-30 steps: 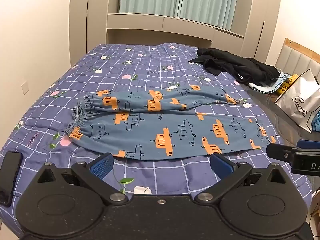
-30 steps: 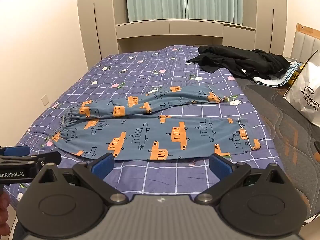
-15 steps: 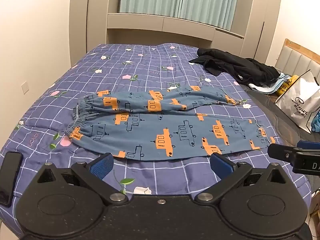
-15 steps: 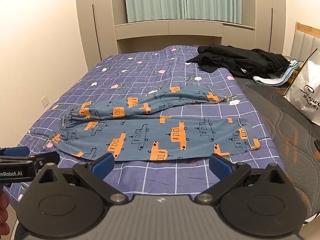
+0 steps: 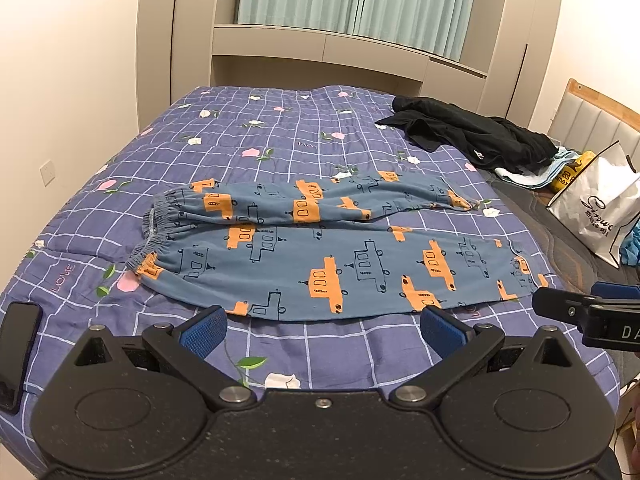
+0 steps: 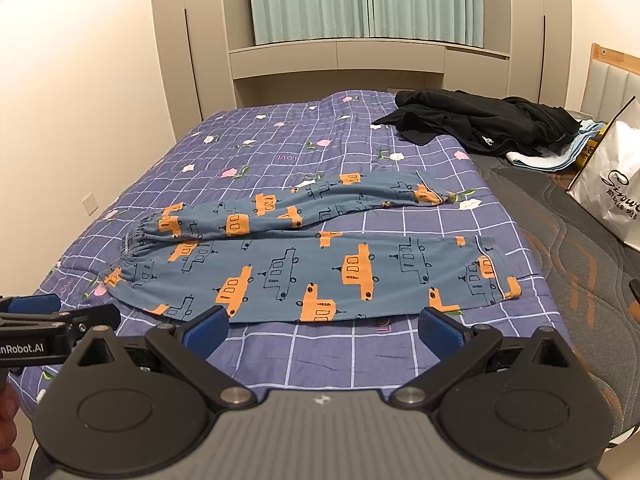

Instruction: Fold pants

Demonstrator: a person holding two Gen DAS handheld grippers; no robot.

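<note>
Pants lie flat across the quilt, waistband left, 2 legs apart. Left gripper and right gripper hover just before the near hem, fingers spread, empty.

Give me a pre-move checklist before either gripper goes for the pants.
1. Left gripper open, holding nothing: ok.
2. Right gripper open, holding nothing: ok.
3. Pants spread on the bed cover, waistband on the left, cuffs on the right: ok.
4. Legs lying flat: not ok; the far leg is rumpled and splays away at the cuff.
5. Fold area free: ok; the black clothes lie apart, beyond the pants.
6. Phone at the bed's near-left edge: apart from the pants, ok.
</note>
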